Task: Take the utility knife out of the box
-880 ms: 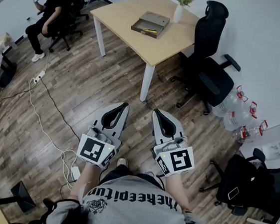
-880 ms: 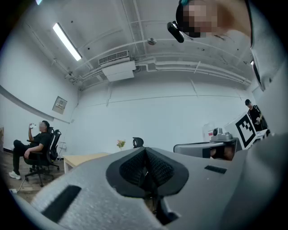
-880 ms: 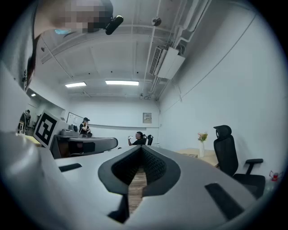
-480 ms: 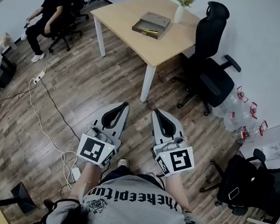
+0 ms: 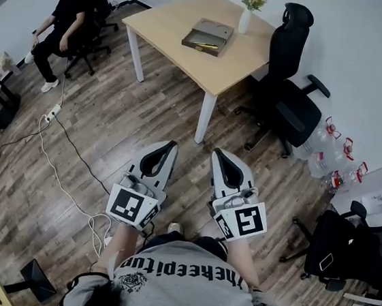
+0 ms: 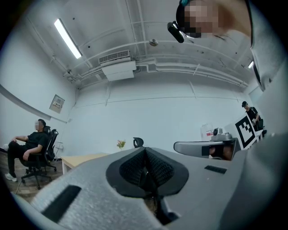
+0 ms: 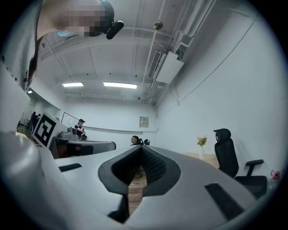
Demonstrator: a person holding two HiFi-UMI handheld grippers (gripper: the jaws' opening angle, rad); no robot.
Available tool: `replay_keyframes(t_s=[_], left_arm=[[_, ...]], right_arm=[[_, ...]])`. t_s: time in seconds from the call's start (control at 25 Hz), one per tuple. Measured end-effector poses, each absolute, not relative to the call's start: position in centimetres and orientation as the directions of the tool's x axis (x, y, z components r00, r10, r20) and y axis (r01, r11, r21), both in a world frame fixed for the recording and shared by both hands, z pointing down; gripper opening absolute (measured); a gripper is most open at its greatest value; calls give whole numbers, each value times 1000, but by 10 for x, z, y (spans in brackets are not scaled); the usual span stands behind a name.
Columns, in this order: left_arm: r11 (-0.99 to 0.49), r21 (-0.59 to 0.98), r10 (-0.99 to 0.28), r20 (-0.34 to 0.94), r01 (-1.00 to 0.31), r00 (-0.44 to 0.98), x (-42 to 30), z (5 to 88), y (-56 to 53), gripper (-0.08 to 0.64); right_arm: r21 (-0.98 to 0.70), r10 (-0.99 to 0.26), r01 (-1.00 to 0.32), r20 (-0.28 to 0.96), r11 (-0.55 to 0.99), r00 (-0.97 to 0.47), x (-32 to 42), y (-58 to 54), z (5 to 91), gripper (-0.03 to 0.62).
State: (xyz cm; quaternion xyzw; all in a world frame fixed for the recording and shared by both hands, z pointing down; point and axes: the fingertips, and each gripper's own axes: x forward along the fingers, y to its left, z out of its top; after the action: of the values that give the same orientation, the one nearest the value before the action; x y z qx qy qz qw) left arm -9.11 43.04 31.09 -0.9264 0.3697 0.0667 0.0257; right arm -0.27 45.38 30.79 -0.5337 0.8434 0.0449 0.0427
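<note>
A flat brown box [image 5: 208, 35] lies open on the light wooden table [image 5: 172, 18] far ahead of me, and a yellow utility knife [image 5: 204, 45] rests inside it near its front edge. My left gripper [image 5: 167, 145] and right gripper [image 5: 219, 153] hang side by side over the wooden floor, well short of the table. Both are shut with nothing between the jaws. In the left gripper view the left gripper [image 6: 145, 153] points level toward the table [image 6: 83, 158]. The right gripper [image 7: 140, 152] likewise shows pads pressed together.
A white vase of flowers [image 5: 246, 14] stands at the table's far edge. A black office chair [image 5: 290, 92] sits right of the table, water bottles [image 5: 334, 155] by the wall. A person [image 5: 66, 18] sits on a chair at far left. Cables [image 5: 66, 169] trail across the floor.
The table and box sit slightly further right and lower in the head view. The seated person has lowered a hand. Both grippers stay shut, side by side.
</note>
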Motion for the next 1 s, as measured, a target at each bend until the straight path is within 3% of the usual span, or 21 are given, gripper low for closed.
replay_keyframes(t_s=[0.44,1.0], left_arm=[[-735,-11,-670,-141,-678,729,-96,316,396,18],[-709,0,-696,-160,-705,700,-49,307,309,18]], right_arm=[[-14,-918,-924,-125,382,-377,6,425,312,6],[23,-883,-891,-130,453,-452,49,331,305,6]])
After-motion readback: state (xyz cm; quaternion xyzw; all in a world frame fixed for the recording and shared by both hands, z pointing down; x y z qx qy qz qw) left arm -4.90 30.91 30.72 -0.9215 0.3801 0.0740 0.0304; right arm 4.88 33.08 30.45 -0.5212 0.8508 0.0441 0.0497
